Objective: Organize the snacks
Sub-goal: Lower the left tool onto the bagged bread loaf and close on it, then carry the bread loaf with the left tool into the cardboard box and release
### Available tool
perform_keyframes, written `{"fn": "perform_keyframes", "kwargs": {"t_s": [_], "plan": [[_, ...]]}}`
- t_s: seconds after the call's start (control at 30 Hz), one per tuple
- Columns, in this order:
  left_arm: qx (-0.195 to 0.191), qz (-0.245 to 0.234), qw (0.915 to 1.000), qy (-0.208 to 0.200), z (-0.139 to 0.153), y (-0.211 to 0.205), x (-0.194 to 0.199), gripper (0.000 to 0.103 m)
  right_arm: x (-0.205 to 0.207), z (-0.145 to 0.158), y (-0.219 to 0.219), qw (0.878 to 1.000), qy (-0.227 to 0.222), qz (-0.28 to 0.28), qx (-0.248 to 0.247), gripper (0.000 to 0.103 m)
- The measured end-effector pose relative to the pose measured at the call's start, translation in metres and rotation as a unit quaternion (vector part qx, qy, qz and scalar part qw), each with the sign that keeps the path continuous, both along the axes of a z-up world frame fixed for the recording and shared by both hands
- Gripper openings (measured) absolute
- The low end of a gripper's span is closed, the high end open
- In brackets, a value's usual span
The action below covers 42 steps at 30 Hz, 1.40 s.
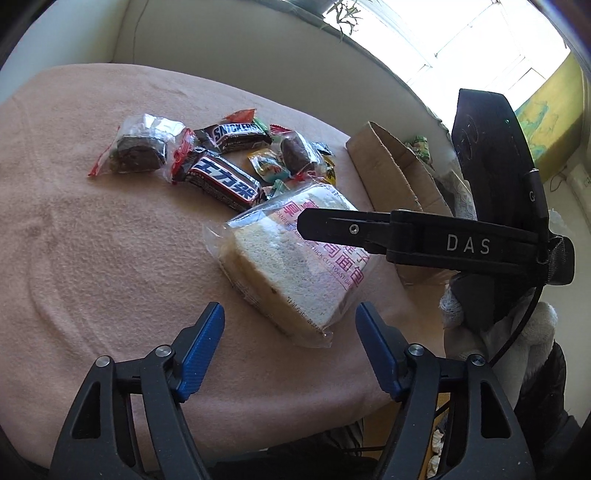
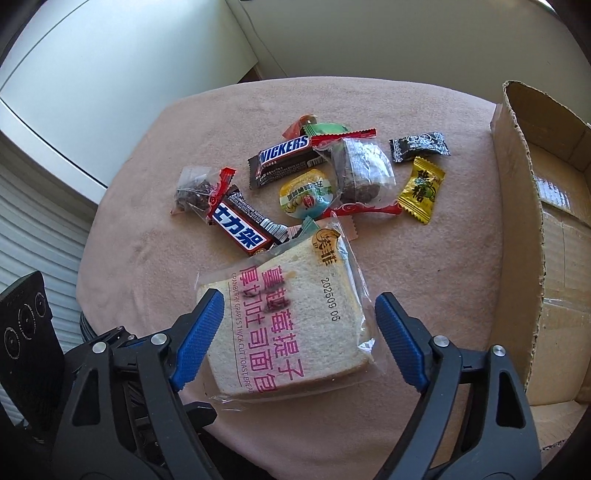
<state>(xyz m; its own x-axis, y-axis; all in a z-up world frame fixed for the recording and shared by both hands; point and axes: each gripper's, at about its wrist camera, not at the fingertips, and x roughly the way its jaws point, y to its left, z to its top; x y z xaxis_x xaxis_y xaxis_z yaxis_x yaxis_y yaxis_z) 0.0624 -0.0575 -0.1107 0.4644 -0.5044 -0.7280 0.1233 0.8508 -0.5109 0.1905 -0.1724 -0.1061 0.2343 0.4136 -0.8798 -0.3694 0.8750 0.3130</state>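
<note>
Hand-held gripper astride bread pack

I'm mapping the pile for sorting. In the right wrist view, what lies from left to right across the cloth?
Clear bag of dark cake → Chinese-label Snickers → round yellow-green jelly cup → yellow candy → cardboard box.

Home living room, by the look of things.
Pale sofa cushions behind a counter draped in pink fleece cloth; sunlit window with a houseplant on the sill, cardboard box alongside.
</note>
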Motion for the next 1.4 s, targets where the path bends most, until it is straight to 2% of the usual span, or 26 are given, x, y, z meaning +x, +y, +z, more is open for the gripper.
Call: {"fn": "perform_keyframes", "kwargs": {"t_s": [0.13,0.17,0.3,0.47,0.67,0.87,1.4], "plan": [[0.005,-0.010,0.9999,0.000,-0.001,-0.005,0.002,0.067,0.001,-0.004,0.000,1.000,0.007,0.007,-0.007,0.082],[0.007,-0.013,0.9999,-0.001,-0.002,-0.008,0.005,0.061,0.002,-0.006,0.000,1.000,0.011,0.008,-0.005,0.080],[0.034,-0.014,0.9992,-0.013,0.001,-0.012,0.006,0.060,0.004,-0.004,0.001,1.000,0.015,0.012,-0.002,0.075],[0.058,-0.010,0.9975,-0.040,0.012,-0.012,0.004,0.060,0.002,0.001,-0.005,1.000,0.020,0.007,0.012,0.063],[0.061,-0.002,0.9973,-0.039,0.011,-0.008,0.007,0.060,-0.004,0.007,0.000,1.000,0.008,0.007,0.010,0.061],[0.060,-0.004,0.9962,-0.063,0.030,-0.008,0.005,0.060,-0.007,0.025,-0.001,1.000,-0.015,0.005,0.017,0.061],[0.064,-0.048,0.9877,-0.134,0.075,-0.054,0.024,0.060,-0.013,0.079,-0.058,0.996,-0.070,-0.043,0.035,0.061]]}}
